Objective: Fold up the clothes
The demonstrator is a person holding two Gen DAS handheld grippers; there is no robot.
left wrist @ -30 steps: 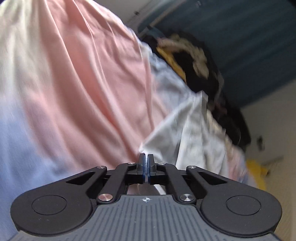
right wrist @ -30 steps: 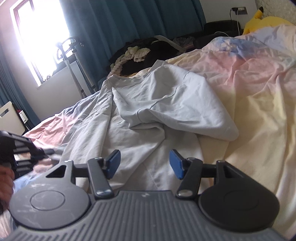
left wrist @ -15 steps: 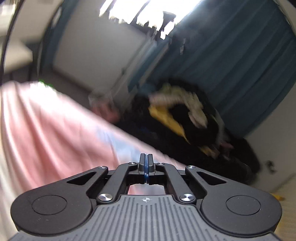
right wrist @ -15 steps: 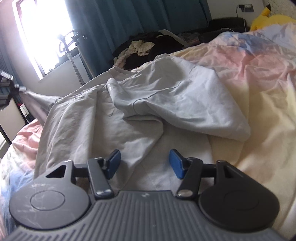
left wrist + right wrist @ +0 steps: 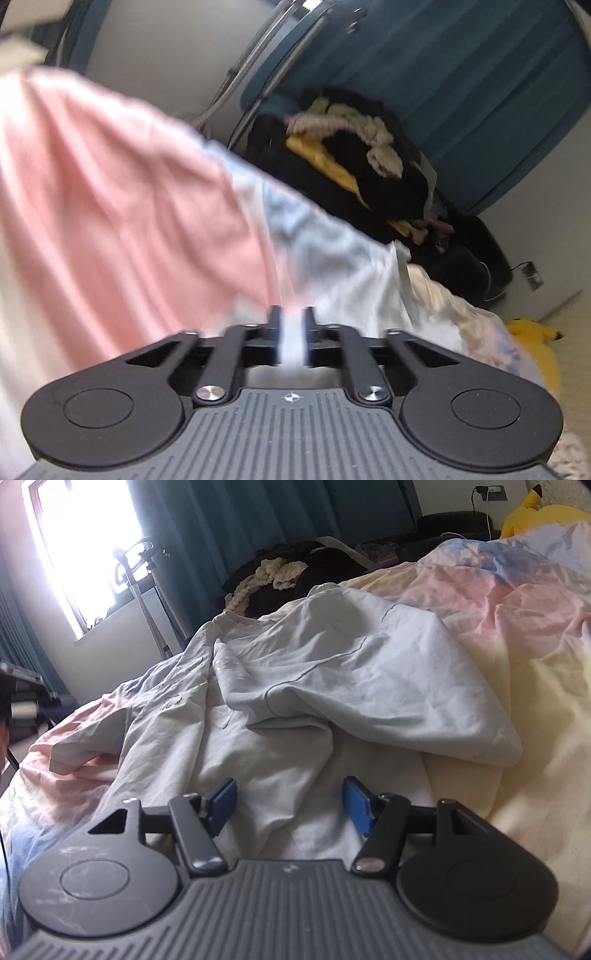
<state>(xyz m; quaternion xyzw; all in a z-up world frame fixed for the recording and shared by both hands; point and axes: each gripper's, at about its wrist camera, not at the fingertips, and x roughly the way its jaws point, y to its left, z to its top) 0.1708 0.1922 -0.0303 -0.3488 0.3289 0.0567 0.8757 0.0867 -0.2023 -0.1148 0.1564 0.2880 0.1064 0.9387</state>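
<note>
Mid-fold by the look: shirt lay on the bed ahead of the wide, empty right tongs, one side flopped over; left tongs narrowly parted, empty, over bedding; next likely needs a hem grip.

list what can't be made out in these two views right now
- Left wrist view: motion blur smears the bedsheet; whether the left gripper holds fabric is unclear.
- Right wrist view: the white shirt hem is hidden behind the right gripper.
- Right wrist view: window glare washes out the outside.
</note>
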